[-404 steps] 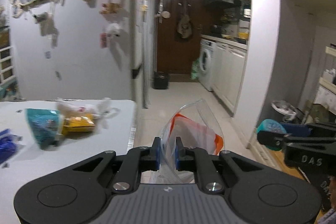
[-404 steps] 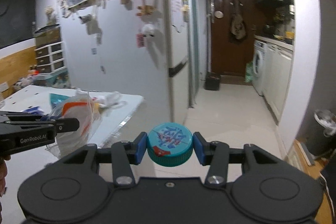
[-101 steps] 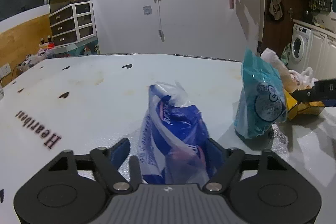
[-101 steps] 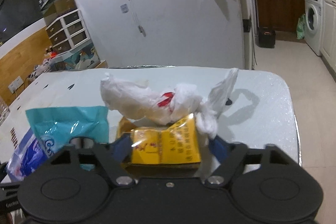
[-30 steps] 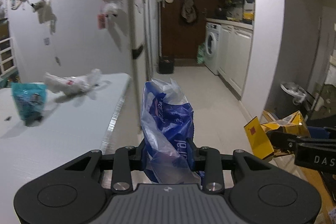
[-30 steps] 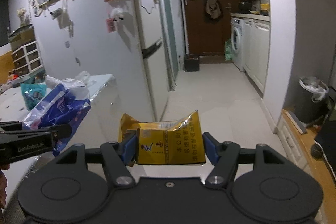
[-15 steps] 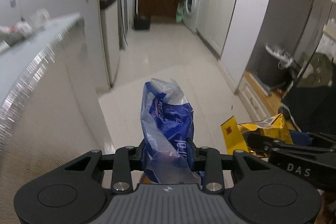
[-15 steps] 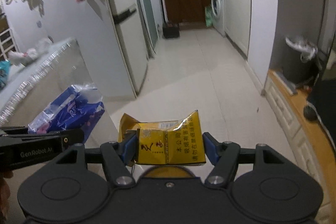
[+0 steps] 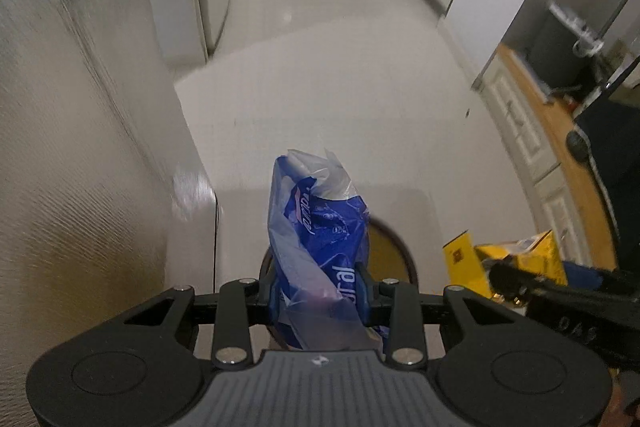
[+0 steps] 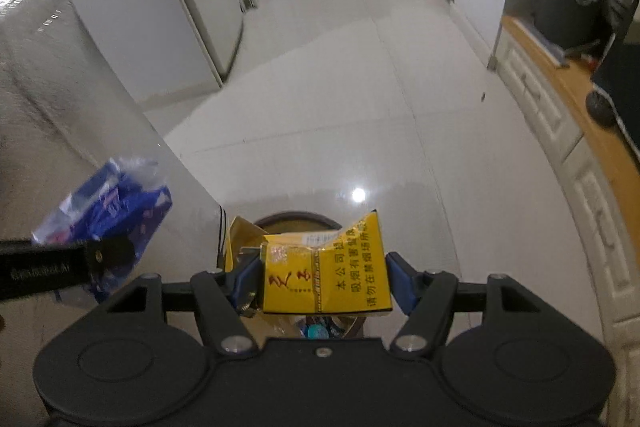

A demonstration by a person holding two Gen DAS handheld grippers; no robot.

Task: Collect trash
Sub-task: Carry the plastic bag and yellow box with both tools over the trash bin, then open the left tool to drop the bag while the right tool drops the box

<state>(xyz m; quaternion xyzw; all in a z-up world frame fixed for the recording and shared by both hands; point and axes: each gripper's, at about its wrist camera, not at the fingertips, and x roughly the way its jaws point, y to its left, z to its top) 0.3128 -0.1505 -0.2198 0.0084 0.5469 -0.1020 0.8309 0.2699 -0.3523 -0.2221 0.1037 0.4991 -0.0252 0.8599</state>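
Poised over the round bin [image 10: 298, 221] on the floor: limp, feather-light blue plastic bag [image 9: 320, 239] pinched mid-body in left gripper [image 9: 318, 291], crushable yellow carton [image 10: 326, 273] clamped across its sides in right gripper [image 10: 322, 285].

Below your grippers, the round bin [image 10: 298, 223] at lower centre stands open-mouthed; the table's side panel [image 9: 80, 147] walls off frame left, while pale floor [image 9: 340, 87] ahead lies open.

Wrapper [image 9: 320, 227] and carton [image 10: 324, 271] side by side above the bin [image 9: 394, 251], beside the cabinet [image 9: 80, 147].
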